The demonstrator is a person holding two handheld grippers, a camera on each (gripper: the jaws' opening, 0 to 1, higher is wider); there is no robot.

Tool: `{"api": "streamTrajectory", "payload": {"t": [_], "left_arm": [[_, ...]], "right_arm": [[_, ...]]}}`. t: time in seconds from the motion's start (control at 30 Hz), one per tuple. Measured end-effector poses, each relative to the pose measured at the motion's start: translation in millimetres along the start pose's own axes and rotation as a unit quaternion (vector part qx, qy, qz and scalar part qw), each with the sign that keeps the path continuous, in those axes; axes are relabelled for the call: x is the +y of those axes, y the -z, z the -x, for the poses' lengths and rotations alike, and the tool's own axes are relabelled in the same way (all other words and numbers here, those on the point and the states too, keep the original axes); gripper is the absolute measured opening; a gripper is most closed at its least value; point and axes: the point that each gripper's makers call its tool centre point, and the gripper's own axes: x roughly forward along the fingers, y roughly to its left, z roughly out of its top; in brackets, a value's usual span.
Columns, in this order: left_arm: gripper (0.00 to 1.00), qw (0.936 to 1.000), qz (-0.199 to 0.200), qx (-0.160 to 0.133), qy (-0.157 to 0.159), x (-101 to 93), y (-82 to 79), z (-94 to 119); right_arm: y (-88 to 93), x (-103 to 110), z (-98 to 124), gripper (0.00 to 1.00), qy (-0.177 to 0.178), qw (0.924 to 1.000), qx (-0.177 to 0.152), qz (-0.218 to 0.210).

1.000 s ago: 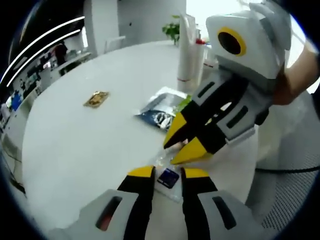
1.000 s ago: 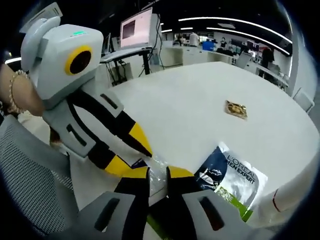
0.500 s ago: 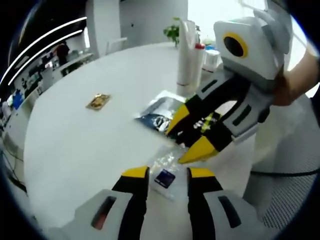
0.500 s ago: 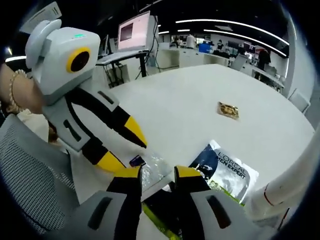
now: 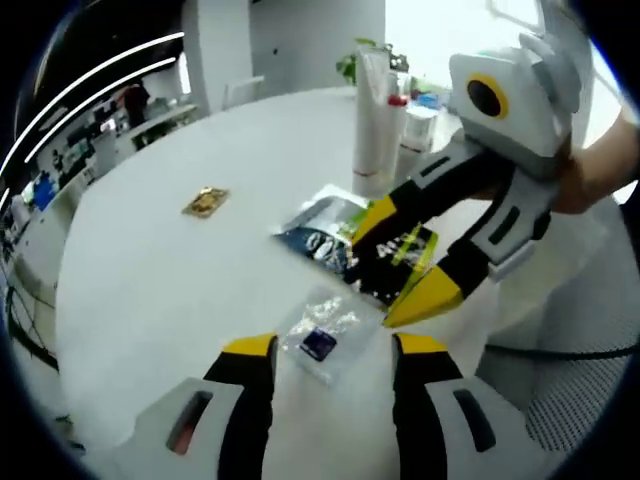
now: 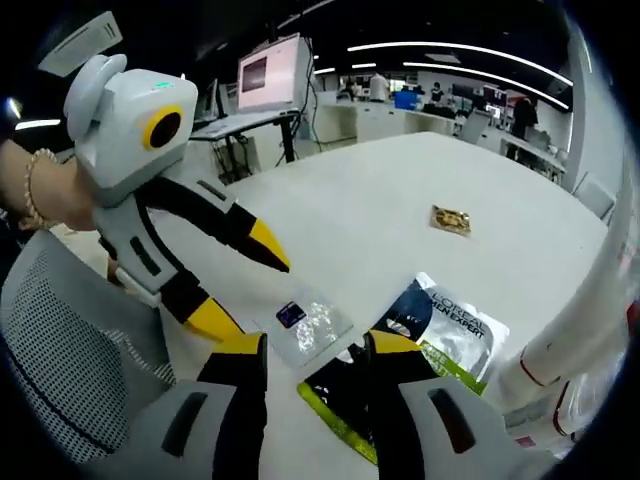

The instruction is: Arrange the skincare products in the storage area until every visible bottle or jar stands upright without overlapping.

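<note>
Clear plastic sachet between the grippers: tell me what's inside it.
The clear sachet holds a small dark blue square; crinkled plastic glare hides any other contents. It lies flat on the white table.

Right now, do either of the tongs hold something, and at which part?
Nothing is held. Both the left tongs and the right tongs are open, and the small clear sachet lies free on the table.

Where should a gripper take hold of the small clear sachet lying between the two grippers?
Probably at an edge. The clear sachet lies flat on the white table, so a low, slanted approach from the left gripper side, pinching the near border clear of its dark square, seems best.
</note>
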Motion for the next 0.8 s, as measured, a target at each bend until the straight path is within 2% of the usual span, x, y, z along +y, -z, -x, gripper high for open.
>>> {"api": "streamTrajectory", "payload": {"t": [0.27,0.43,0.57,0.8], "left_arm": [[0.54,0.9994,0.033,-0.002,-0.004,-5.6,3.6,10.1],[0.63,0.9989,0.047,0.003,-0.009,-8.6,6.5,14.9],[0.66,0.9972,0.074,-0.002,-0.011,-10.7,6.5,19.6],[0.71,0.9960,0.087,0.003,-0.019,-11.7,9.4,29.5]], "right_arm": [[3.2,8.9,17.6,0.47,0.003,1.0000,-0.009,-0.001],[5.9,12.8,29.1,0.51,0.000,0.9999,-0.015,0.004],[6.5,16.1,43.6,0.56,0.002,0.9999,-0.016,0.005],[14.9,11.0,71.9,0.60,0.008,0.9997,-0.022,0.004]]}}
